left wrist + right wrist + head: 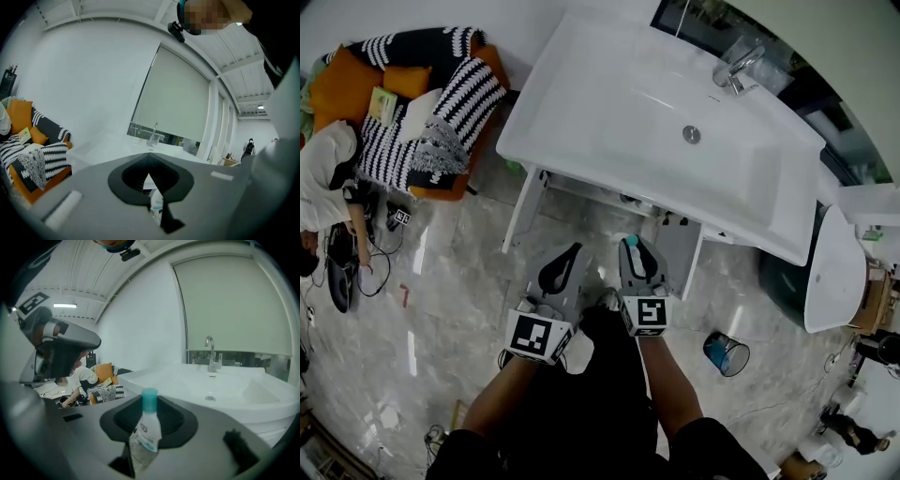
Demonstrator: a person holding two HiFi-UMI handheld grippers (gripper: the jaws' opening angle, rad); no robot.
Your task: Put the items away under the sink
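My right gripper [636,255] [147,420] is shut on a small clear bottle [146,431] with a teal cap [630,242], held upright between the pads. My left gripper [562,270] [150,182] has its jaws close together, with a small white and teal item [156,203] pinched in the slit between them. What that item is I cannot make out. Both grippers hang side by side over the floor, just in front of the white sink [609,103] [225,390] [117,145]. A grey panel [680,246] stands below the sink's front edge, right of the right gripper.
A faucet [739,67] sits at the sink's back. An orange sofa with striped cushions [441,103] stands at the left, with a person [323,178] and cables on the floor beside it. A blue bin [727,354] stands on the marble floor at the right.
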